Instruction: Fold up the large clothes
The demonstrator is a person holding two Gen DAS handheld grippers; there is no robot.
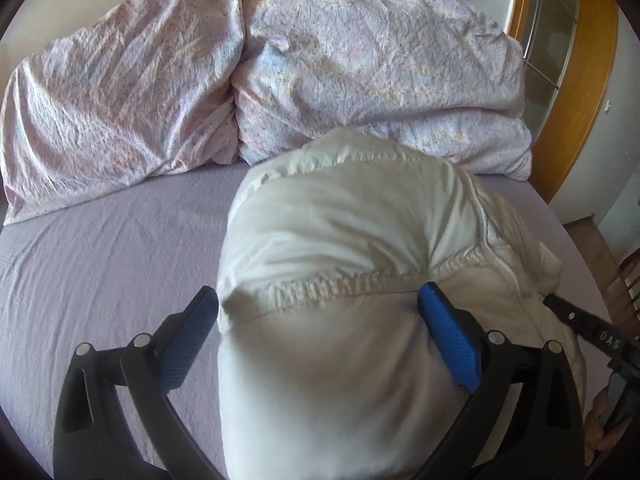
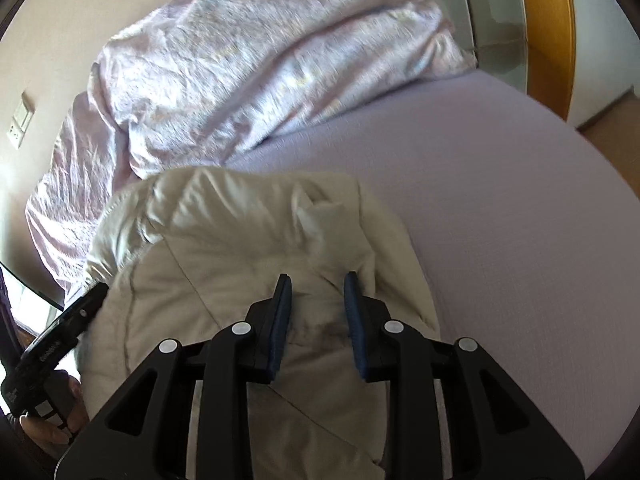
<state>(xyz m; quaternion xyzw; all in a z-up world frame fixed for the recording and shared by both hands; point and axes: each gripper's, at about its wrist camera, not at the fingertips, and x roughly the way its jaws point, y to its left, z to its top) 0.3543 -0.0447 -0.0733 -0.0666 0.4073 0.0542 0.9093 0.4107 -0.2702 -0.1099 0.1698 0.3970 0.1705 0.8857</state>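
One cream padded garment lies bunched on the bed; left hand-held gripper spread wide around it (right hand-held gripper half-open, gripping nothing); two pillows behind.

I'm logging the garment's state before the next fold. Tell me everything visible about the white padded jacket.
The white padded jacket is puffy, quilted, off-white, with stitched seams and a gathered elastic hem. It lies bunched in a mound on the lilac bed sheet, near the floral duvet. The left claw straddles it wide open; the right claw hovers narrowly parted over its folds.
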